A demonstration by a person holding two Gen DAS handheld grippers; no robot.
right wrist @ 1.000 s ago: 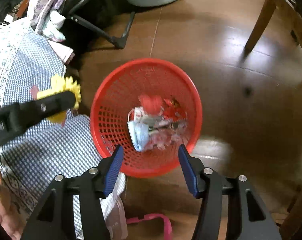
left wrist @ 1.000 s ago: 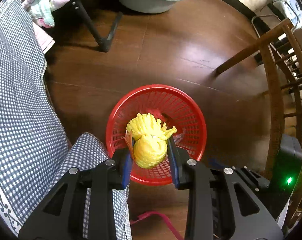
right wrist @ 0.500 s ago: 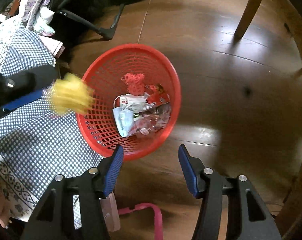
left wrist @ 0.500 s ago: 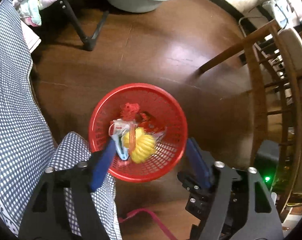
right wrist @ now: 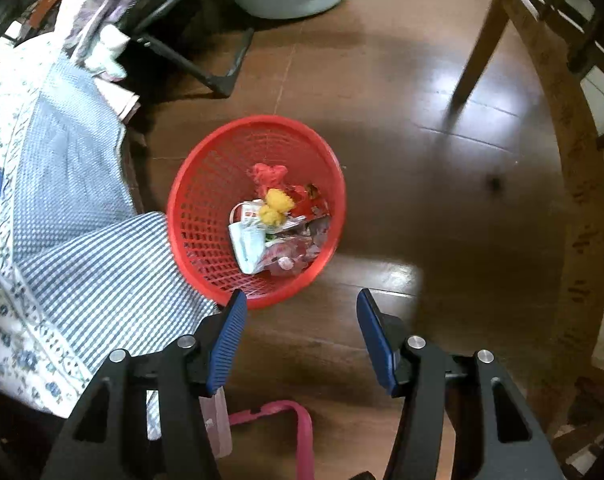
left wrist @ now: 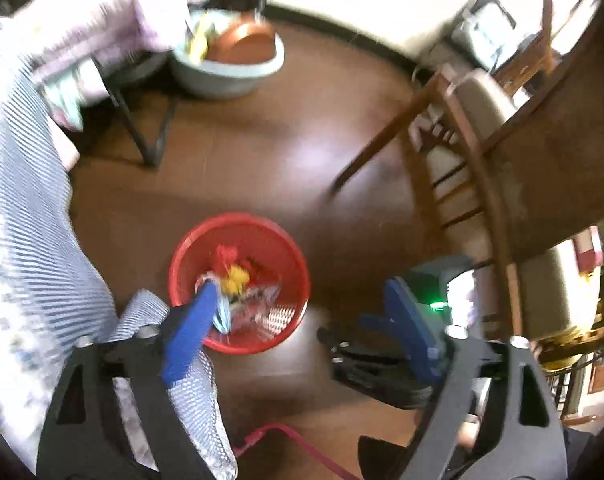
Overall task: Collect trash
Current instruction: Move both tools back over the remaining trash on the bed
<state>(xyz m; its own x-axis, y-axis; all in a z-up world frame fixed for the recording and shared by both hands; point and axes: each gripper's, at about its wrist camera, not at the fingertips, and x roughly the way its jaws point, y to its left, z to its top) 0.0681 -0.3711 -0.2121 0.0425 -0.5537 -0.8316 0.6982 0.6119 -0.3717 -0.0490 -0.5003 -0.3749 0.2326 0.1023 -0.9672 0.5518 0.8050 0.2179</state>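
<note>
So the crinkly yellow wrapper (right wrist: 277,207) is sitting in the round red plastic mesh basket (right wrist: 206,184) on the glossy dark wood floor (right wrist: 401,128), piled on a face mask (right wrist: 246,245) and shiny packets. A second ago the left gripper (left wrist: 302,320) was pinching it; now it's gaping wide and empty. The right gripper (right wrist: 302,336) is hanging wide open too.
</note>
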